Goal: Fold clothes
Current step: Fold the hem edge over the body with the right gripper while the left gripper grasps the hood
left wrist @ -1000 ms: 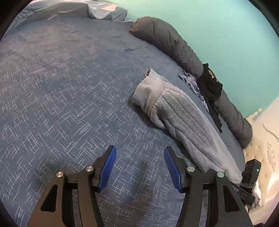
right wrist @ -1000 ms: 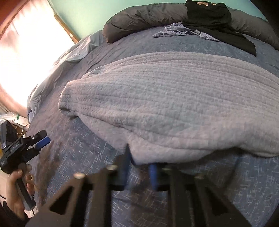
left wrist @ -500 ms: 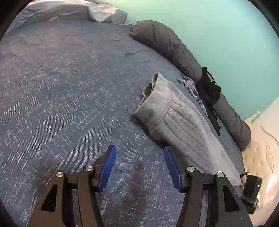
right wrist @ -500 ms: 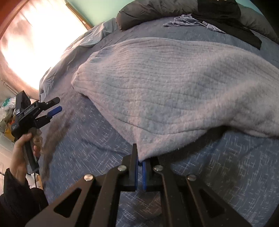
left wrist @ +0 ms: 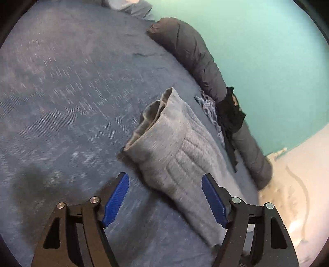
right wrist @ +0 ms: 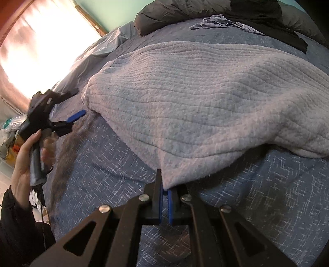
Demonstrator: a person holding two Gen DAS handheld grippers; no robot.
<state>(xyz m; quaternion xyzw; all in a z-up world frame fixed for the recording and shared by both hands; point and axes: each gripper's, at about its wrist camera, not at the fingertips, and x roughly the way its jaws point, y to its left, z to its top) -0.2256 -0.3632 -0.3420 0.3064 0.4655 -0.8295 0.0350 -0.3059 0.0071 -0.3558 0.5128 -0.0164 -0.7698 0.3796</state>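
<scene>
The right tool [right wrist: 164,190] pinches the sweater's [right wrist: 205,98] near corner on the bed [right wrist: 102,164]. The left tool [left wrist: 165,197], jaws just widened, stands spread over the sweater's other end.

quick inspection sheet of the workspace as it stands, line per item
surface: blue patterned bedspread, bare in front of the garment
job's things: grey knit garment spread on the bed, one corner lifted
clutter: crumpled blue-grey cloth and black garment by the dark grey bolster
grippers: right gripper shut on the grey knit garment's corner; left gripper open, jaws just widened, its pads clear of the knit lying between them
cables: thin dark cable below the left hand
surroundings: teal wall, bright curtained window
</scene>
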